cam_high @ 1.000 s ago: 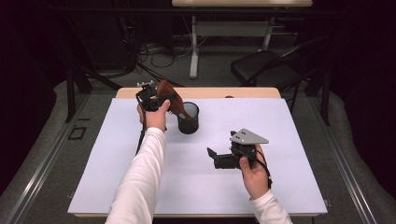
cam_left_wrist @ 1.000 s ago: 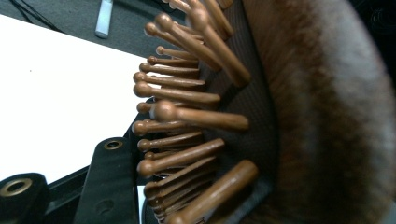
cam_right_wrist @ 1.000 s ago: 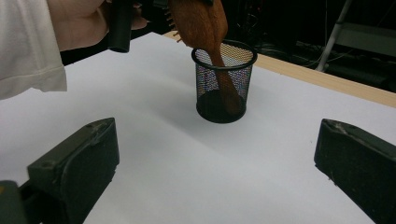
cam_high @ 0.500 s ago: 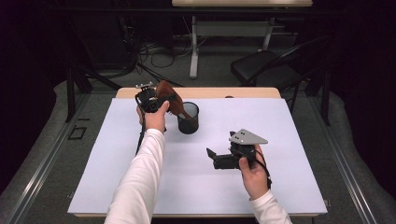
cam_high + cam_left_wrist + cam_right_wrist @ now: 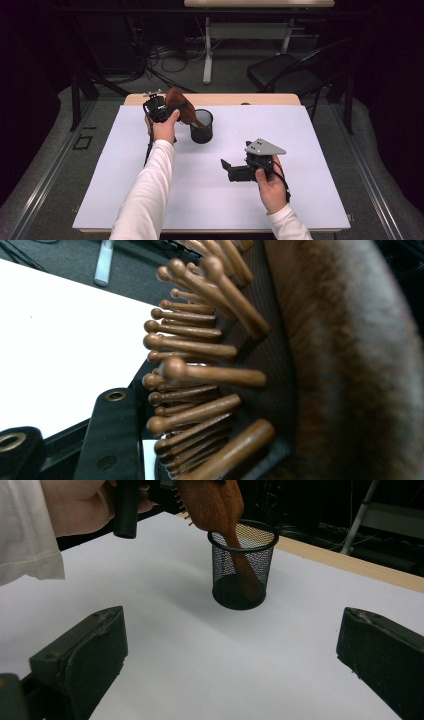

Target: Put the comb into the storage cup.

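Right gripper view: the wooden hairbrush (image 5: pixel 215 505) stands tilted with its handle down inside the black mesh cup (image 5: pixel 243 570) and its head above the rim, so the cup wall carries the lower end. The left gripper (image 5: pixel 162 107) holds the head, its jaws having just been easing apart with the bristle pad between them; whether they grip cannot be told. The right gripper (image 5: pixel 234 170) rests low over the white table (image 5: pixel 310 150), well apart from the cup, jaws spread wide and empty, judged to be on standby.
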The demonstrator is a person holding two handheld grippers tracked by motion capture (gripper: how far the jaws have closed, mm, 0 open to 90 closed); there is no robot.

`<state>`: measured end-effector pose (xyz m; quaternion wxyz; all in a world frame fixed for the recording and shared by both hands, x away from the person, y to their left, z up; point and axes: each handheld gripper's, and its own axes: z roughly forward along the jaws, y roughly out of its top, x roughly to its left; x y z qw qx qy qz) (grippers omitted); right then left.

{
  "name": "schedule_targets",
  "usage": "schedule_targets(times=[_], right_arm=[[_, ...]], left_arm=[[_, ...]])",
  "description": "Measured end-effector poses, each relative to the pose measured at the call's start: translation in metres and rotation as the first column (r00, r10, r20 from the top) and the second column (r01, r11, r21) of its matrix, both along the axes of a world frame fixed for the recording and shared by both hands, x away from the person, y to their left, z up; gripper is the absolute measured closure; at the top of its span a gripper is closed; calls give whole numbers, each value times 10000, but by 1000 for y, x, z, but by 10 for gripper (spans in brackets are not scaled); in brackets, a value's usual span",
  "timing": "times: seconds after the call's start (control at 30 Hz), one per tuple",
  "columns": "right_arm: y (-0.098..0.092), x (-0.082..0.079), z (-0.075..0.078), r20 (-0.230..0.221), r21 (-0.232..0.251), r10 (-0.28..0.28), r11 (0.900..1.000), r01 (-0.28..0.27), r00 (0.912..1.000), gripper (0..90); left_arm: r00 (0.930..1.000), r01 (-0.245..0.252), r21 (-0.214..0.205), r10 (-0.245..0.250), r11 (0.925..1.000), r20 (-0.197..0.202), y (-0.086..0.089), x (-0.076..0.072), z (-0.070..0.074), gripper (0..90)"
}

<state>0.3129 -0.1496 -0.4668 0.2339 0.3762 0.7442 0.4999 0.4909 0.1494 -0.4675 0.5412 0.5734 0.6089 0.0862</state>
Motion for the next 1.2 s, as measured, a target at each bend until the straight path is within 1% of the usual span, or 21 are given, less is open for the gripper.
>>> schedule_targets(times=[0.13, 0.33, 0.5, 0.53, 0.67, 0.7, 0.9, 1.0, 1.07, 1.13, 1.2], right_arm=[[0, 0, 0, -3, -9, -1, 10000, 1, 10000, 0], [0, 0, -1, -74, -27, 24, 10000, -24, 10000, 0], [0, 0, -1, -46, -26, 19, 10000, -19, 10000, 0], [0, 0, -1, -48, -27, 16, 10000, -16, 10000, 0], [0, 0, -1, -75, -18, 15, 10000, -15, 10000, 1], [0, 0, -1, -58, -41, 10, 10000, -10, 10000, 1], [1, 0, -1, -55, -85, 31, 10000, -31, 10000, 1], [0, 0, -2, -78, -85, 18, 10000, -19, 10000, 1], [0, 1, -2, -76, -88, 17, 10000, -17, 10000, 1], [0, 1, -2, -68, -99, 27, 9999, -28, 10000, 1], [0, 0, -2, -69, -104, 24, 9999, -24, 10000, 1]], left_arm=[[10000, -11, -174, 12, 9998, 25, 2, -1, -2, 450], [10000, -2, -216, 2, 9998, 22, 3, -1, -3, 446], [10000, -22, -187, 22, 9998, 18, 3, -1, -3, 437], [10000, -39, -181, 40, 9998, 46, 3, -1, -3, 432], [9999, -15, -407, 19, 9992, 121, 3, -1, -3, 393], [9999, -57, -496, 64, 9988, 142, 3, -1, -3, 347], [9999, -65, -395, 70, 9992, 129, 5, 0, -3, 326], [9999, -71, -483, 78, 9988, 126, 6, 0, -3, 297], [9998, -98, -515, 106, 9986, 145, 6, 0, -2, 296], [9996, -105, -488, 117, 9988, 248, 7, 0, -1, 292], [9994, -97, -559, 116, 9984, 333, 8, 0, 0, 291]])
